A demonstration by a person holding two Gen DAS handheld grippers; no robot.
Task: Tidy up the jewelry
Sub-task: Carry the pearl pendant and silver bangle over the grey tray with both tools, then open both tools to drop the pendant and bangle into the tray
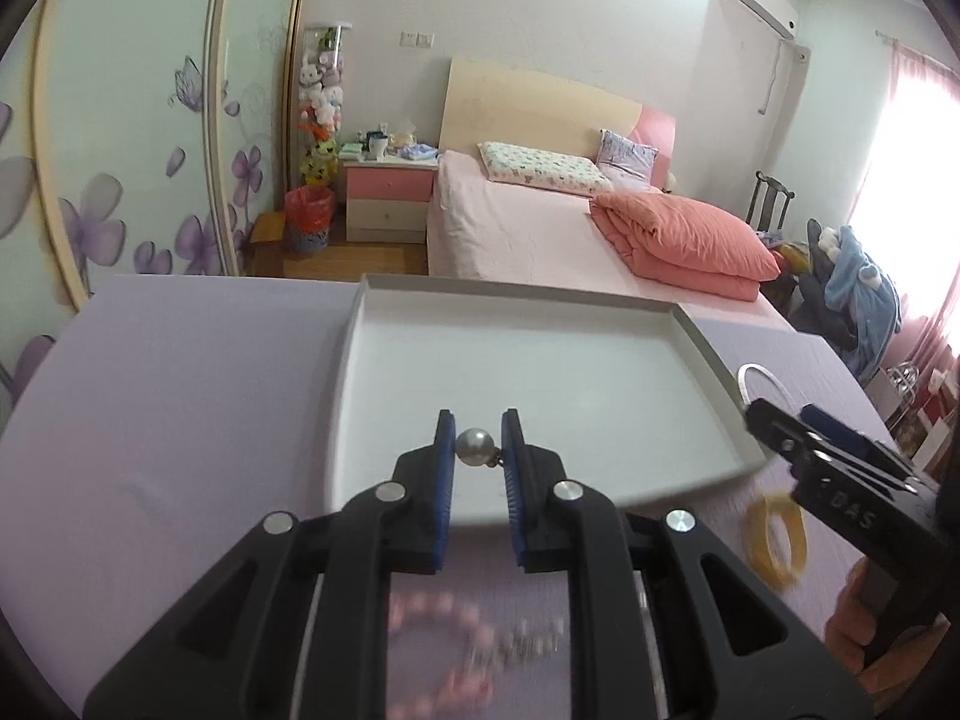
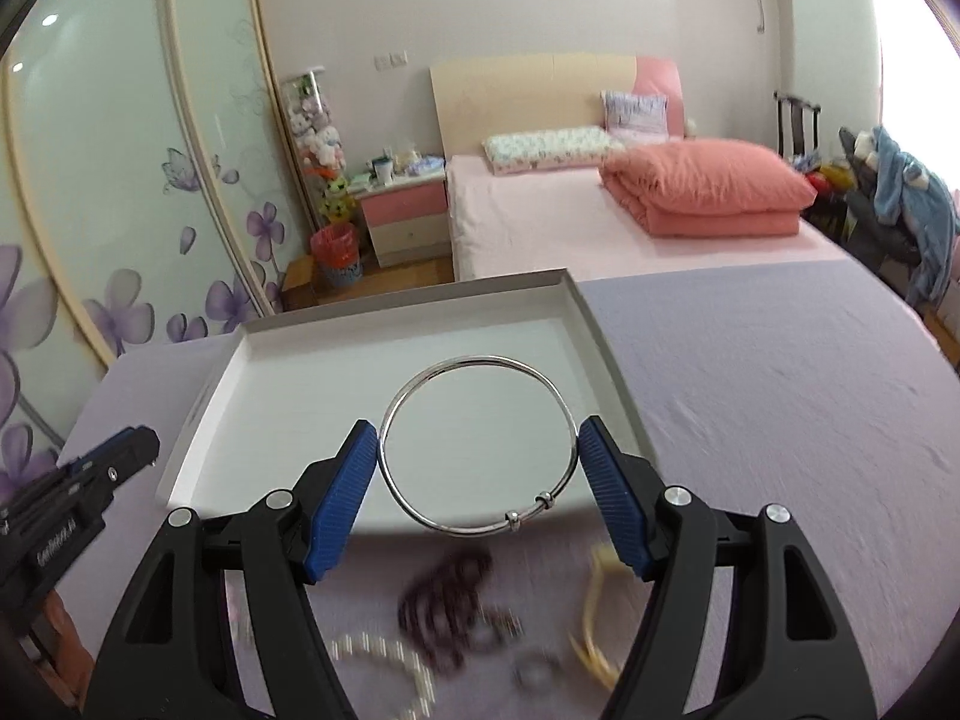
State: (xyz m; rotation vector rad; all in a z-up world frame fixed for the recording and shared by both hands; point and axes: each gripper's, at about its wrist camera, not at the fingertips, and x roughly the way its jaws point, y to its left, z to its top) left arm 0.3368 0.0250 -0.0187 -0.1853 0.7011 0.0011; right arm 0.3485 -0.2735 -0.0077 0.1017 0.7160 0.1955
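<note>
My left gripper (image 1: pixel 478 441) is shut on a pearl earring (image 1: pixel 474 447), held above the near part of a shallow white tray (image 1: pixel 714 360). My right gripper (image 2: pixel 478 450) is shut on a thin silver bangle (image 2: pixel 414 384), held over the near edge of the same tray (image 2: pixel 198 414). The right gripper also shows in the left wrist view (image 1: pixel 780 420), and the left gripper in the right wrist view (image 2: pixel 129 447). Below the grippers lie blurred pieces: a pink bead bracelet (image 1: pixel 444 654), a yellow bangle (image 1: pixel 774 537), a dark bead string (image 2: pixel 450 606), a pearl strand (image 2: pixel 384 660).
The tray sits on a lilac cloth-covered surface (image 2: pixel 780 390). Beyond it are a pink bed (image 1: pixel 540 228), a nightstand (image 1: pixel 390 192), a wardrobe with purple flower doors (image 1: pixel 120 180) and a chair with clothes (image 2: pixel 888 204).
</note>
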